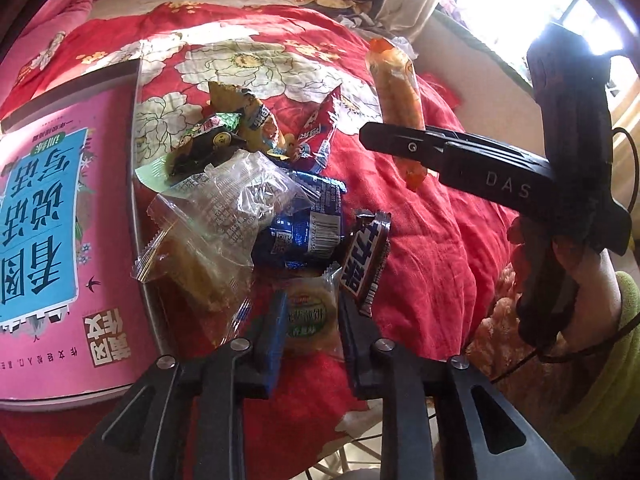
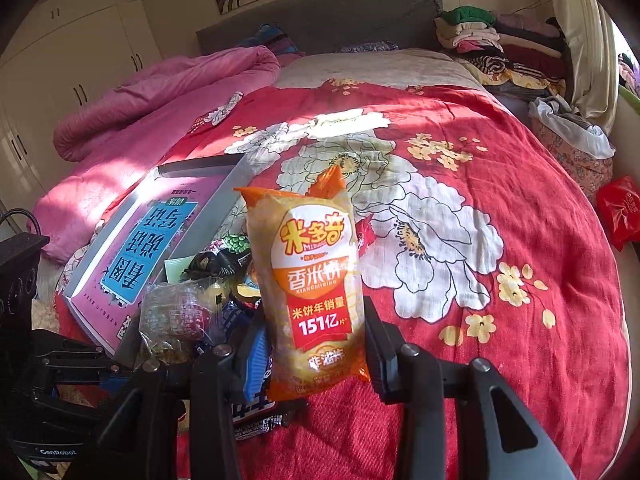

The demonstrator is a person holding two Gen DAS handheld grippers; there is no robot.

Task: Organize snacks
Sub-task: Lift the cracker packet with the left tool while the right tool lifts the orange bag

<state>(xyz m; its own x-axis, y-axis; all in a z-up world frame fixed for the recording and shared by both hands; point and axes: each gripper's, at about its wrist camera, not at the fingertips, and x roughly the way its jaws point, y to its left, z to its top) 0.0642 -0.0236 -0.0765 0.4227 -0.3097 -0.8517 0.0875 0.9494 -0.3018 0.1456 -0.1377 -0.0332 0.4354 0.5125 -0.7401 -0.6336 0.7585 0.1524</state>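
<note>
Rice cracker pack [image 2: 316,292] upright, long axis vertical | right gripper [image 2: 316,344] clamped on it | left gripper [image 1: 310,320] apart

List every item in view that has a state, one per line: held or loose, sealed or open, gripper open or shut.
Rice cracker pack: sealed, upright, held off the bed.
Right gripper: shut on the rice cracker pack.
Left gripper: open, holding nothing, above a round green-label snack.
Snickers bar: sealed, loose in the pile.
Clear-wrapped pastry: sealed, lying on the pile.
Blue packet: crumpled, partly buried.
Pink book: closed, flat on the bed.
</note>
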